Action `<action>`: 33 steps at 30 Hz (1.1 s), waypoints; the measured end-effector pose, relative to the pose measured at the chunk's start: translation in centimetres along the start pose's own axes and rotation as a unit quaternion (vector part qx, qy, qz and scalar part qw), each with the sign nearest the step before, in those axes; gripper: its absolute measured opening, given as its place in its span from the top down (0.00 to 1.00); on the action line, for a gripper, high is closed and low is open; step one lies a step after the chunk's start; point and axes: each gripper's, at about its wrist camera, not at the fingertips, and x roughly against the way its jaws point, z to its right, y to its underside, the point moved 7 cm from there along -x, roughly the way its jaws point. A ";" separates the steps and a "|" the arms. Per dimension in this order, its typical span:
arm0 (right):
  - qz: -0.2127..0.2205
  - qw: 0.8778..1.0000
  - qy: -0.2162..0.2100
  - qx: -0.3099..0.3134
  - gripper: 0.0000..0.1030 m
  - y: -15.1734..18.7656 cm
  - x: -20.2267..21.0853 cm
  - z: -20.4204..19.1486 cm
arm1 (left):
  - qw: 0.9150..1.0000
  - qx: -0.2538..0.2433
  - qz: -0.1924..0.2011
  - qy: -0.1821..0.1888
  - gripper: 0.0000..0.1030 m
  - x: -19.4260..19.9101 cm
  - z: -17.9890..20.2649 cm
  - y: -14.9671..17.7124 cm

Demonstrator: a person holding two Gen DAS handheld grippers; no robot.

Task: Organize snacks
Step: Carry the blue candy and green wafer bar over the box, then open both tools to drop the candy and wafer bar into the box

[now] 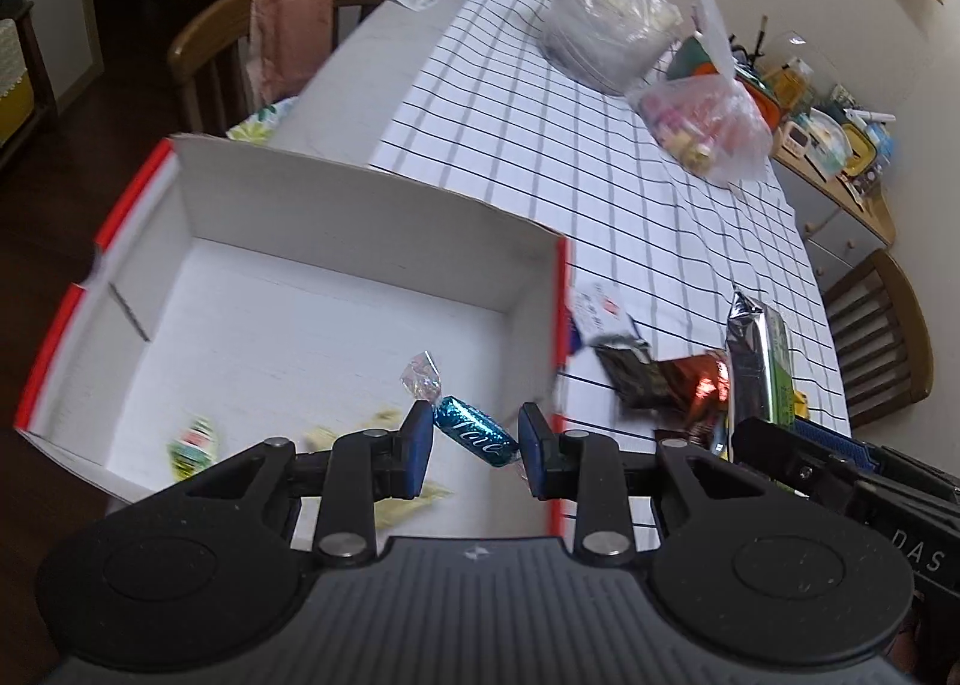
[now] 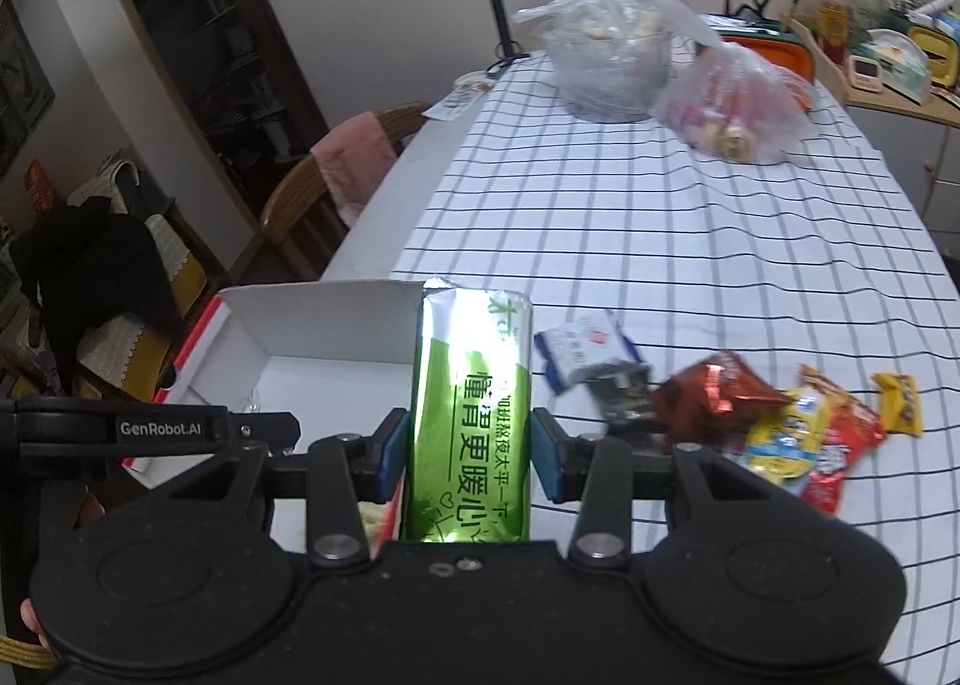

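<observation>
Both hands loaded, both near the white box [image 1: 336, 241] at the near corner of the bench [image 2: 690, 241].

Left hand-held gripper [image 1: 475, 439]: clamped on the blue twist-wrapped candy [image 1: 477, 431], held over the box floor, close to its right wall. The pads pinch the candy body end to end, with one clear twist tail sticking up past the left pad. Risk: thin, slick foil and a small contact patch, so the candy may rotate or squirt out. Since it's over the box, a drop probably still lands inside. Low stakes.

Right hand-held gripper [image 2: 471, 448]: gripping the green foil pack [image 2: 471, 403], which stands lengthwise between the fingers, top end pointing at the box's near-right corner. Most of the pack is still outside the box, on the right side of it. Risks:
- The pack is long, so its tip may catch the box's right wall on entry and shove the box or tip it off the bench edge.
- Releasing too early puts it on the rim or on the bench.
- The two hand-held grippers sit just beside each other at the box's right wall, so a collision is likely if both go in together.

Loose snack pile [image 2: 780, 427] lies right of the box, unsorted. A few small sweets [image 1: 192, 442] already lie inside the box, near its front wall.
</observation>
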 end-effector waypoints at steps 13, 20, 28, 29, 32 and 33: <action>-0.033 0.999 -0.003 0.027 0.60 0.2 -6.0 -6.8 | 0.999 -0.013 -0.004 -0.030 0.70 -0.2 -8.6 -2.8; -0.068 0.995 0.007 0.066 0.60 1.0 -10.6 -9.0 | 0.998 -0.029 -0.029 -0.057 0.70 -3.0 -11.4 -3.3; -0.117 0.988 0.017 0.105 0.60 2.0 -14.8 -9.8 | 0.993 -0.056 -0.064 -0.078 0.70 -6.4 -12.5 -3.3; -0.120 0.987 0.019 0.109 0.60 2.2 -15.1 -9.9 | 0.993 -0.061 -0.070 -0.080 0.70 -6.7 -12.5 -3.2; -0.131 0.984 0.019 0.117 0.60 2.5 -16.1 -10.0 | 0.990 -0.072 -0.093 -0.079 0.70 -7.7 -12.3 -3.0; -0.134 0.983 0.020 0.120 0.60 2.6 -16.3 -10.0 | 0.989 -0.076 -0.097 -0.083 0.70 -8.0 -12.3 -2.9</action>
